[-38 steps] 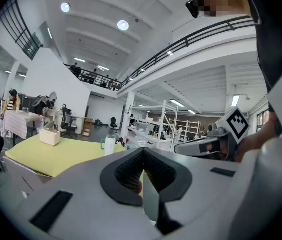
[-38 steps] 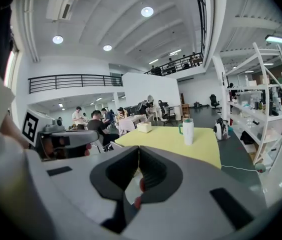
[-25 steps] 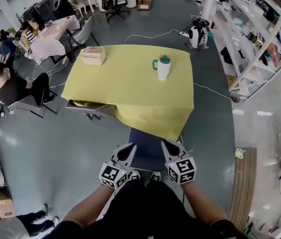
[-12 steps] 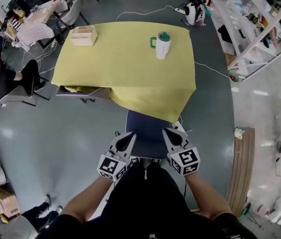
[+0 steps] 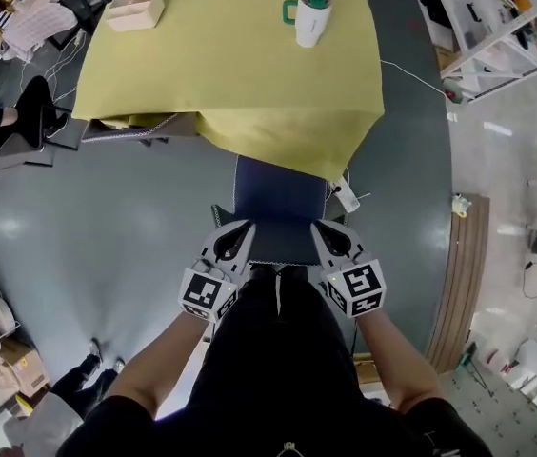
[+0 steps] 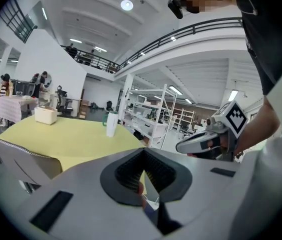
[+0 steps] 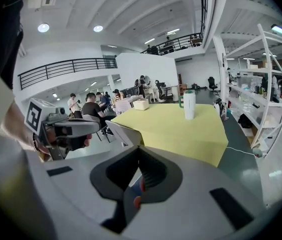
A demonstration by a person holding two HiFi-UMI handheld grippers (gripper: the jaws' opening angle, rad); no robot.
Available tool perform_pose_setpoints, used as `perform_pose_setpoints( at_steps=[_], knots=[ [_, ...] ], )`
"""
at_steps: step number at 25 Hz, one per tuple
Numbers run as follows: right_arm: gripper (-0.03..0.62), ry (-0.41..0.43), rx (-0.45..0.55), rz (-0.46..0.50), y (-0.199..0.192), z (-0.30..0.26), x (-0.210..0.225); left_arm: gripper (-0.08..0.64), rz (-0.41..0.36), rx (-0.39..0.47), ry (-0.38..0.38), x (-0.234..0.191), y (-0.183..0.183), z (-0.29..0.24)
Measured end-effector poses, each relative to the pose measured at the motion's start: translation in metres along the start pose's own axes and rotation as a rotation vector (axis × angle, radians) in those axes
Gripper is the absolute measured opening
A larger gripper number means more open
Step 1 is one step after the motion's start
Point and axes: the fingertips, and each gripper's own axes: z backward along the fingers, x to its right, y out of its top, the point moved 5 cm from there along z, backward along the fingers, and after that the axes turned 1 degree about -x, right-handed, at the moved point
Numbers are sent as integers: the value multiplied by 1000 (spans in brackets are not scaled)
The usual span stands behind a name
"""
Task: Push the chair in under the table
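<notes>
Now the chair [image 5: 280, 190] stands at the near edge of the table [image 5: 240, 74], its dark blue seat only partly beneath the hanging yellow cloth, about as far out as a second ago. What changes is the hands. The left gripper [image 5: 240, 231] and right gripper [image 5: 324, 232] sink to the chair's back, on the side away from the table, one at each corner. Their fingers are pressed together and hold nothing. Whether they touch the chair I cannot tell. The push looks set up, not begun. A mug [image 5: 312, 15] and a box [image 5: 135, 9] sit on the table's far part.
</notes>
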Motion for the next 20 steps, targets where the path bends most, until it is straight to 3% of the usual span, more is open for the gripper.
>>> perform_pose_setpoints(
  at_steps=[8, 15, 20],
  knots=[
    [14, 7, -100, -22, -58, -24, -2, 6, -11, -102, -31, -4, -56, -2],
    [14, 46, -238, 28, -115, -32, -14, 8, -37, -188, -62, 2, -103, 1],
    [17, 102, -372, 188, -148, -33, -30, 8, -101, -256, -79, 10, -130, 3]
  ],
)
